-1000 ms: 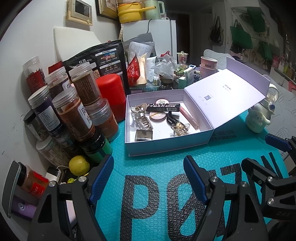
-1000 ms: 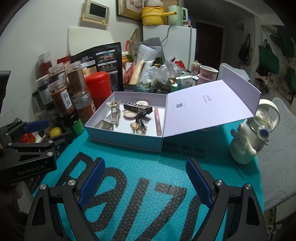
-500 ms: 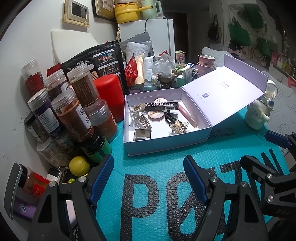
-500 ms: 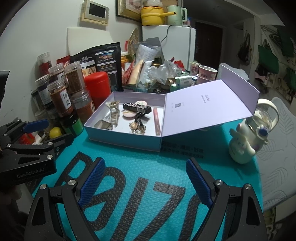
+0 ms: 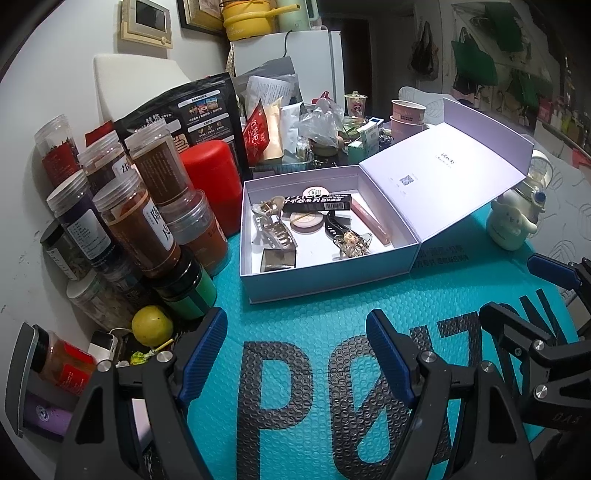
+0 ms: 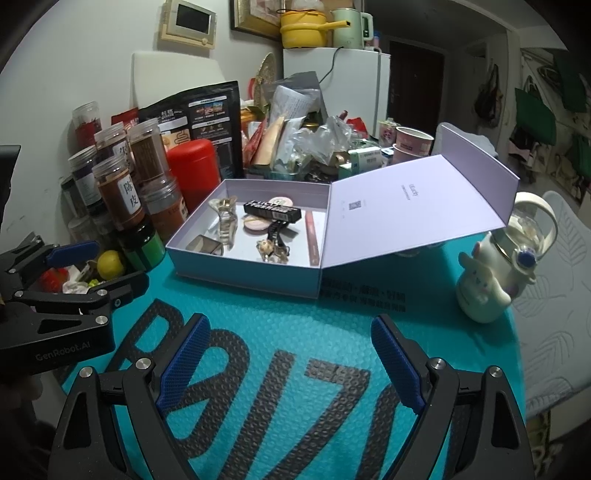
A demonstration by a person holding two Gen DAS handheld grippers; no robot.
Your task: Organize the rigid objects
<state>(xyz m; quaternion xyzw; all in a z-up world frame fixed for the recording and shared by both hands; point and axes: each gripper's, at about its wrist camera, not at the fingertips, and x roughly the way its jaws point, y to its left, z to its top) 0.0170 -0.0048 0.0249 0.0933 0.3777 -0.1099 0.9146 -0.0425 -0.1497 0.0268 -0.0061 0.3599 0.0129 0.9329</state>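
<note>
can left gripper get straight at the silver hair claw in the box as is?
Probably yes. The left gripper is open and empty, the box lid is folded back, and the silver hair claw lies exposed on top; only the box's low front wall stands between.

A lived-in home kitchen corner: a white refrigerator [image 6: 360, 88] carries a yellow enamel pot [image 6: 304, 27] and a pale green electric kettle [image 6: 349, 24], clear plastic spice jars [image 5: 127, 221] crowd the teal-matted table [image 5: 306, 325], and framed pictures [image 6: 188, 20] hang above.
</note>
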